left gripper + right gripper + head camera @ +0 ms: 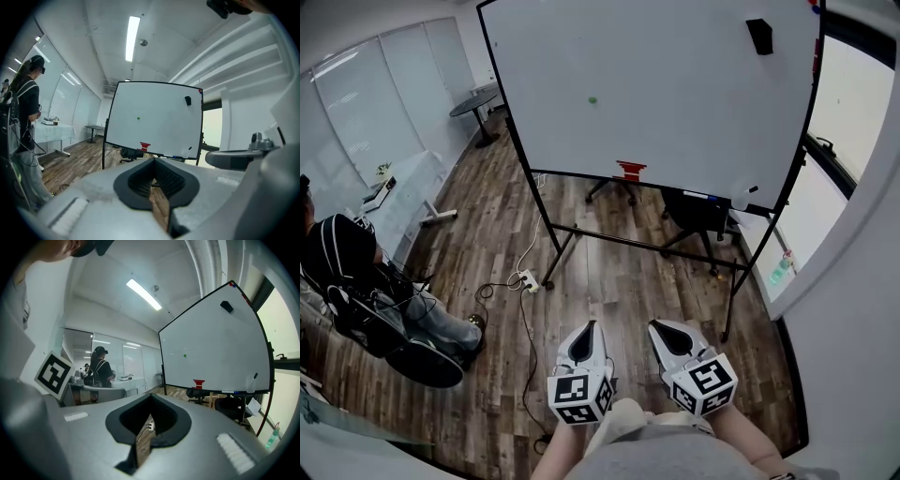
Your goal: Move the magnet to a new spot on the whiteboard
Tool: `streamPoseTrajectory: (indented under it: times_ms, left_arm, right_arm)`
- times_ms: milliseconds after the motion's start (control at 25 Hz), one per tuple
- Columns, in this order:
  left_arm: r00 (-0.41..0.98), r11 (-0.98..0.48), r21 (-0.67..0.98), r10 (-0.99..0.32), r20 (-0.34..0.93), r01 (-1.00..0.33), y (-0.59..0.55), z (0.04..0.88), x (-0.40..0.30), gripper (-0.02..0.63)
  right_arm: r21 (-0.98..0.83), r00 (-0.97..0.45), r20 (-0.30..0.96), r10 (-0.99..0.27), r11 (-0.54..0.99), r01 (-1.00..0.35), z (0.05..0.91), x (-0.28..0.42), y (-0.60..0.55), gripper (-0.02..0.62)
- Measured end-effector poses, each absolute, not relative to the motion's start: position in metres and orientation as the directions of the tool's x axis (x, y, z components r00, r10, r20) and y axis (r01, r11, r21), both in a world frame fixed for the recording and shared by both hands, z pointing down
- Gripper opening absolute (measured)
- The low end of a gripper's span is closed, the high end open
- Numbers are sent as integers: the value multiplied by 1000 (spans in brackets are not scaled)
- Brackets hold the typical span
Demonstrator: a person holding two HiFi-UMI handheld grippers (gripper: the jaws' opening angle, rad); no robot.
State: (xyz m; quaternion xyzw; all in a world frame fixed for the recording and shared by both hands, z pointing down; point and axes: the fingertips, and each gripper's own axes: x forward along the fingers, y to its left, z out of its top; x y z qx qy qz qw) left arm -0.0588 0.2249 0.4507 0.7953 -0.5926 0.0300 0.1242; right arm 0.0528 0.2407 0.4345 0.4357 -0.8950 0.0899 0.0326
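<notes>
At bottom centre, left gripper [585,330] and right gripper [665,329], jaws together and empty, face the whiteboard [684,103] because the magnet [592,99], upper centre, lies well out of reach

White whiteboard [675,103] with a black frame; small green magnet [592,99] at nine o'clock, black eraser [759,36] at two, red holder [630,170] at six. Brown wood-plank floor [609,281]. Left gripper [584,330] and right gripper [664,330]: pale grey, with black-and-white square-patterned cubes.
</notes>
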Motion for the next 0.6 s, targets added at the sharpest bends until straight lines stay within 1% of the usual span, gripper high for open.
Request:
streamPoseTrajectory:
  times_ms: [600]
  left_arm:
    - [269,-239,162,-942,201,-957,205,455,-44,5]
  right_arm:
    - [-157,-625,148,-766,606,-780,444,72,214,-2]
